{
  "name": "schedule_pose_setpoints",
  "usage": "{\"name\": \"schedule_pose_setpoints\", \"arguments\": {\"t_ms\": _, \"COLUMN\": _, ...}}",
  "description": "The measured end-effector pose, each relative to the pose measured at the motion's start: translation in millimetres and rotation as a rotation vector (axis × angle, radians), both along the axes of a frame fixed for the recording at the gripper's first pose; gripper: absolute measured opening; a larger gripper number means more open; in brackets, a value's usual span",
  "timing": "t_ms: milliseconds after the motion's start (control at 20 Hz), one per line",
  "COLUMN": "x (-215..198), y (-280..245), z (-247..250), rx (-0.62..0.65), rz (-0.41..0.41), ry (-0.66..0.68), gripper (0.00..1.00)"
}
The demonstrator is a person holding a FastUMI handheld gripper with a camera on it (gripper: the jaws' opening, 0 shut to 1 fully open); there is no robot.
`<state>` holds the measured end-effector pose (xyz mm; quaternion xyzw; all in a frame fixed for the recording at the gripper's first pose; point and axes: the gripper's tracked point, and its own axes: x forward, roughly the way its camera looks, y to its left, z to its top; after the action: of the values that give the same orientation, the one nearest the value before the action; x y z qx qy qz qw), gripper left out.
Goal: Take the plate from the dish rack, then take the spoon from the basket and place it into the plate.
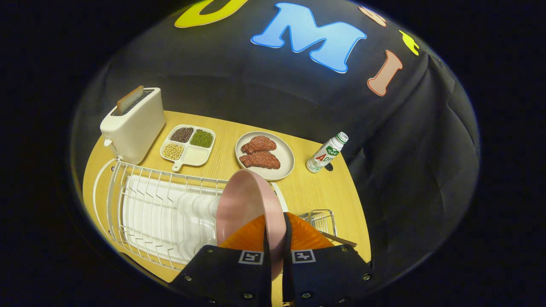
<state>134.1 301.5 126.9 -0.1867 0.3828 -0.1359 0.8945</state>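
Pink plate (245, 209), held on edge, is sitting between the two fingers (298, 232) of the gripper (275, 256); we are reading the fingers as pinching its rim from either side, with only the thin rim in the narrow gap between them. We are seeing the plate lifted above the white wire dish rack (158, 213), near the rack's right end, its face turned toward the rack's slots. The rack is standing on the wooden worktop (315, 192) over a white drip tray (140, 200), and we are noting no other dishes in its slots.

Just to the right of the fingers a small wire basket (323, 221) is resting on the worktop at the end of the rack; a dark handle (339, 238) is sticking out of it toward the right, and we cannot tell whether this is the spoon.

Beyond the plate we are logging a beige plate (265, 155) carrying two pieces of red meat (259, 152). To its left a white divided tray (188, 145) is holding dark, green and pale beans, one compartment bare. Further left a white toaster (133, 125) is standing with a slice of bread (129, 99) in its slot. To the right of the beige plate a small bottle (326, 152) with a green-and-white cap is standing close to the worktop's far edge.
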Motion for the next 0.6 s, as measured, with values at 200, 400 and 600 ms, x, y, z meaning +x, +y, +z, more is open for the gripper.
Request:
{"name": "schedule_pose_setpoints", "arguments": {"t_ms": 200, "x": 11.6, "y": 10.0, "z": 31.8, "rx": -0.066, "rz": 0.051, "ry": -0.071, "gripper": 0.10}}
{"name": "schedule_pose_setpoints", "arguments": {"t_ms": 400, "x": 3.9, "y": 14.4, "z": 43.9, "rx": 0.017, "rz": 0.065, "ry": -0.084, "gripper": 0.10}}
{"name": "schedule_pose_setpoints", "arguments": {"t_ms": 600, "x": -12.2, "y": 2.4, "z": 49.7, "rx": 0.119, "rz": 0.047, "ry": -0.086, "gripper": 0.10}}
